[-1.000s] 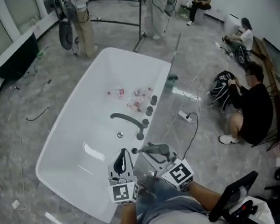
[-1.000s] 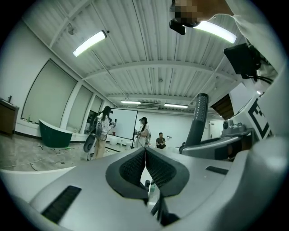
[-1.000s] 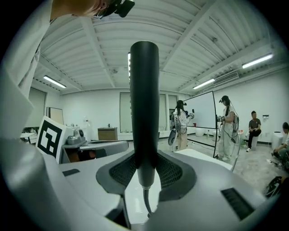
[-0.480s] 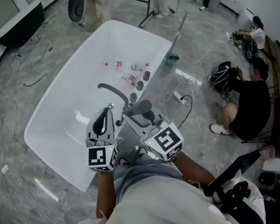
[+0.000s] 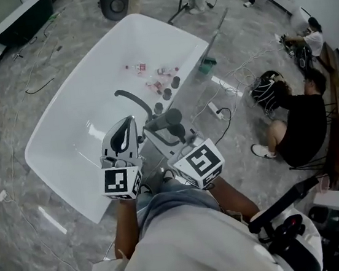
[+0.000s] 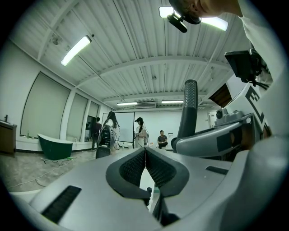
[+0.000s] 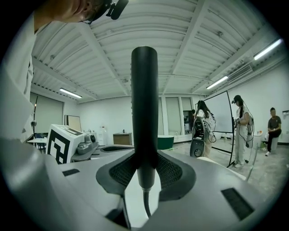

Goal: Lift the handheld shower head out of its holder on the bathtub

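Observation:
The dark handheld shower head (image 5: 165, 120) is up off the white bathtub (image 5: 65, 145), held upright in my right gripper (image 5: 170, 129). In the right gripper view its black handle (image 7: 144, 113) stands between the ribbed pads, which press on it, and its hose (image 7: 145, 205) hangs below. My left gripper (image 5: 128, 122) hovers just left of it, shut, pads meeting with nothing between them (image 6: 145, 159). The left gripper view shows the shower head (image 6: 189, 108) to the right, in the right gripper.
A dark curved spout (image 5: 132, 99) and round knobs (image 5: 172, 83) sit on the tub's rim. Small packets (image 5: 149, 72) lie inside the tub. Cables (image 5: 222, 109) and a seated person (image 5: 298, 127) are on the floor to the right.
Both grippers have risen from the tub's near rim, the right one carrying the shower head up. Since half a second ago they have hardly moved.

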`<action>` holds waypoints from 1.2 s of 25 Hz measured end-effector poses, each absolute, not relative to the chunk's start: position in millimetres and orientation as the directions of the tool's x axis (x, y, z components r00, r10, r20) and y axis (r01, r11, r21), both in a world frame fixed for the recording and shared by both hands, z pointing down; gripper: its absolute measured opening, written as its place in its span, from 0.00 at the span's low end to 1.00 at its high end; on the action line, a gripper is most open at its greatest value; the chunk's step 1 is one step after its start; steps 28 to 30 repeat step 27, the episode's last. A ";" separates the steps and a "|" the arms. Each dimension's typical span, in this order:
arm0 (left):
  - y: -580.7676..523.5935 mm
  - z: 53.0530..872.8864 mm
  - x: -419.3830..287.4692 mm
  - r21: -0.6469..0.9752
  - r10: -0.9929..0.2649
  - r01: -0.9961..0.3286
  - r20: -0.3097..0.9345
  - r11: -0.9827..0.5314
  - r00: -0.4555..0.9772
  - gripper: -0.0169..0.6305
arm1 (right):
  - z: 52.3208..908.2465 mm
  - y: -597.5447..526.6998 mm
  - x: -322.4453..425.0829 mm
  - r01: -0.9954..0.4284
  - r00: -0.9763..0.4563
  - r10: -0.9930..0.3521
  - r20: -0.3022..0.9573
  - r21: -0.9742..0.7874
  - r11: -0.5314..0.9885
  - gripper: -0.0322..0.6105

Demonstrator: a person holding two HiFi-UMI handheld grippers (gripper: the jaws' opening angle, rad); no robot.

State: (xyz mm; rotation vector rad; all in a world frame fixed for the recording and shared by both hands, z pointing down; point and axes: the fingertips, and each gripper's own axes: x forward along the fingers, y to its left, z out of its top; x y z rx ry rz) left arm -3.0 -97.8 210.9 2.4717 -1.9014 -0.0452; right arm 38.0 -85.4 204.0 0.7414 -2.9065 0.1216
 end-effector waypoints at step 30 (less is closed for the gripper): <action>-79.9 248.8 -36.4 0.109 -0.936 -0.930 -0.012 -0.350 0.351 0.05 | 212.8 -64.1 27.6 -0.623 -0.781 -0.615 0.108 -0.078 0.778 0.26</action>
